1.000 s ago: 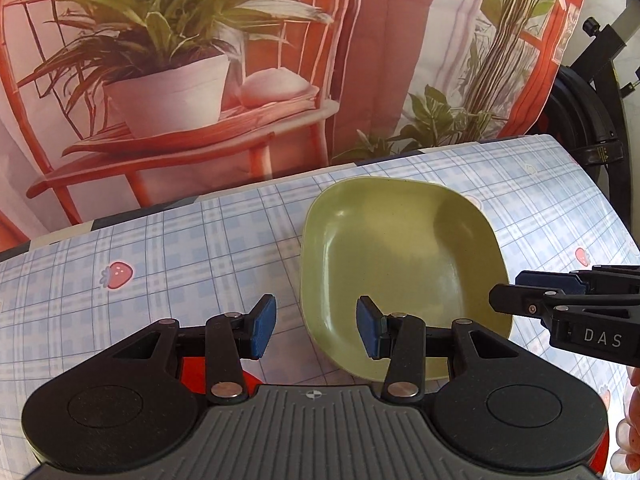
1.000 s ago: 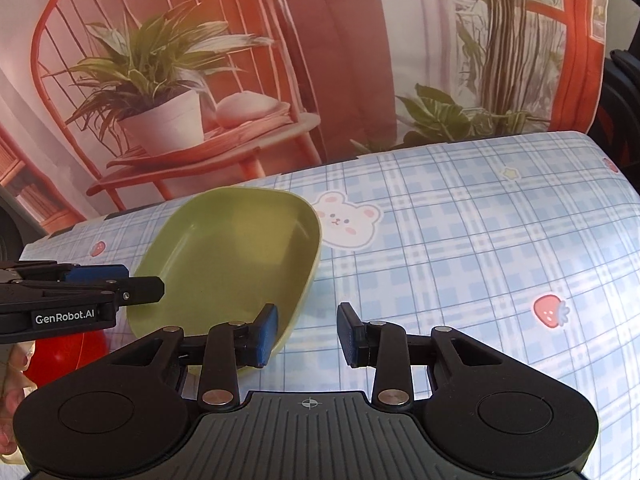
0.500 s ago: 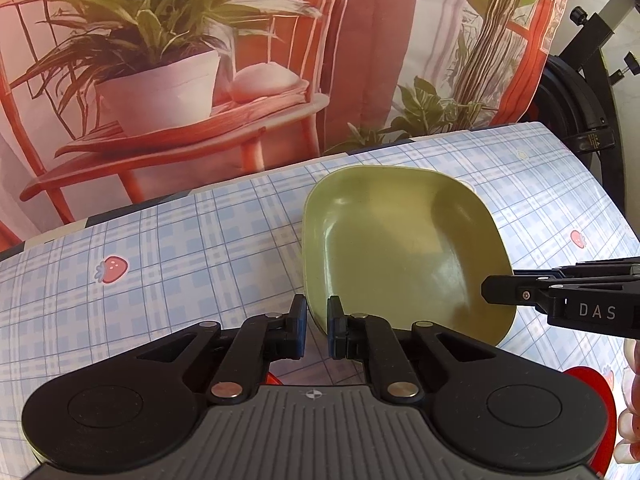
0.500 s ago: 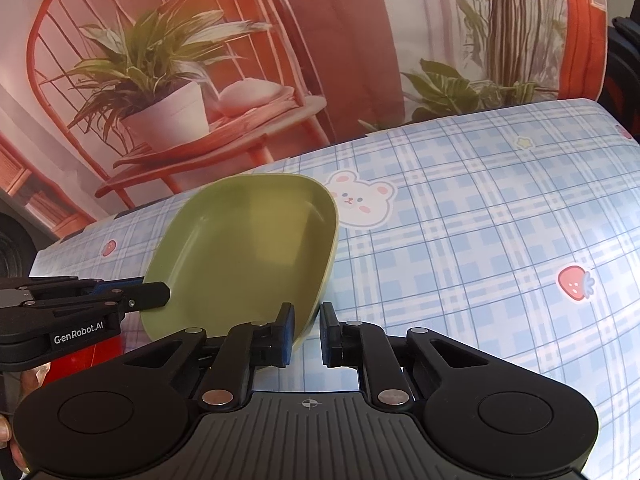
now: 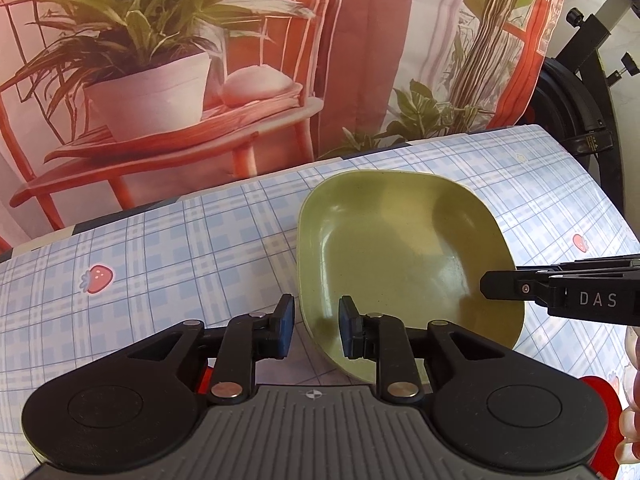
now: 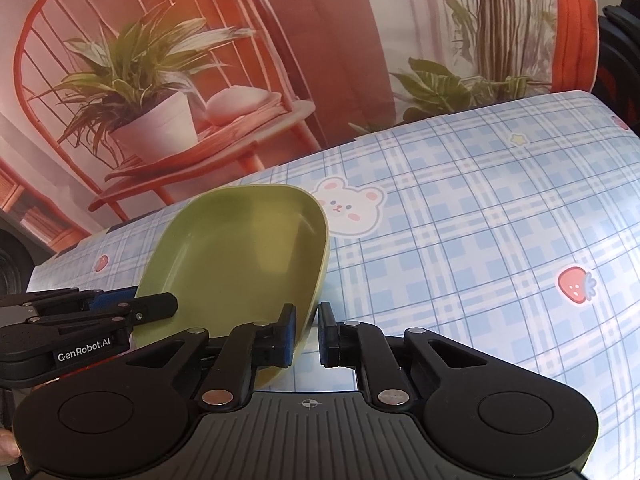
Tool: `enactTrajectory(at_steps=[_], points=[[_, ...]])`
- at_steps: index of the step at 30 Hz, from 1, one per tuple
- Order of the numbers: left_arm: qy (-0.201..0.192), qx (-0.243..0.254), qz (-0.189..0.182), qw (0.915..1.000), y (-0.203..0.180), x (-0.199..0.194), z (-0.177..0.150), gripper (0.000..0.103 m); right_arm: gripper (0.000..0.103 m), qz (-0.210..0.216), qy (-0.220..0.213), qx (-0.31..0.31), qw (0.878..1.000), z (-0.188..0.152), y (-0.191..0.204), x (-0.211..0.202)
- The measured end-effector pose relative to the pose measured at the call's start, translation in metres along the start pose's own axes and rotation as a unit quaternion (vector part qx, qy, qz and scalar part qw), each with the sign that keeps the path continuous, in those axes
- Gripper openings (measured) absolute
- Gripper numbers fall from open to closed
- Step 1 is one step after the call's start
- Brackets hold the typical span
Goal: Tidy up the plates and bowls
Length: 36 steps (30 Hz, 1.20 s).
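Note:
A green square plate (image 5: 400,248) lies on the checked tablecloth; it also shows in the right wrist view (image 6: 240,256). My left gripper (image 5: 314,330) straddles the plate's near left rim, with its jaws a little apart and not pressing the rim. My right gripper (image 6: 306,334) straddles the plate's right rim, jaws narrowly apart. Each gripper shows in the other's view, the right one (image 5: 560,292) over the plate's right edge and the left one (image 6: 92,312) at the plate's left.
A red object (image 5: 600,396) lies partly hidden under the grippers at the near edge. The blue checked table (image 6: 480,240) stretches to the right. A printed backdrop with a plant and chair stands behind the table. Black equipment (image 5: 580,92) stands at the far right.
Both grippers shut on the plate's rims half a second ago and lifted it slightly. Now both have opened a little and the plate lies lower, farther forward on the table.

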<state>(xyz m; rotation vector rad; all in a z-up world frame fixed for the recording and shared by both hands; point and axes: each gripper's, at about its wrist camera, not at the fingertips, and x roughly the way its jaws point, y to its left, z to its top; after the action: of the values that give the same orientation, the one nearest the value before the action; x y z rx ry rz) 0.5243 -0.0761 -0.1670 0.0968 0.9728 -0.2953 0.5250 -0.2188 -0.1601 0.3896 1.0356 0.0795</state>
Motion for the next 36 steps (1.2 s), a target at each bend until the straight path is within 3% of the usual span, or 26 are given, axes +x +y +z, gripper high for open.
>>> enactTrajectory(at_steps=[3,10,18,28,36], points=[[-0.009,0.010,0.010,0.9998,-0.005,-0.007,-0.001,0.010,0.010,-0.012,-0.005,-0.003,1.000,0.000,0.002,-0.003],[-0.050,0.016,0.003,0.9986,-0.011,-0.055,0.002,0.011,0.009,-0.011,-0.026,-0.003,1.000,0.000,0.009,-0.033],[-0.094,0.011,0.011,0.9954,-0.015,-0.129,-0.013,0.011,0.009,0.006,-0.066,-0.015,0.998,-0.009,0.037,-0.099],[-0.150,-0.020,0.017,0.9883,-0.013,-0.225,-0.046,0.011,0.008,0.025,-0.105,-0.046,0.993,-0.041,0.082,-0.176],[-0.180,-0.039,0.016,0.9827,-0.015,-0.271,-0.093,0.012,0.009,0.040,-0.124,-0.041,0.991,-0.090,0.102,-0.210]])
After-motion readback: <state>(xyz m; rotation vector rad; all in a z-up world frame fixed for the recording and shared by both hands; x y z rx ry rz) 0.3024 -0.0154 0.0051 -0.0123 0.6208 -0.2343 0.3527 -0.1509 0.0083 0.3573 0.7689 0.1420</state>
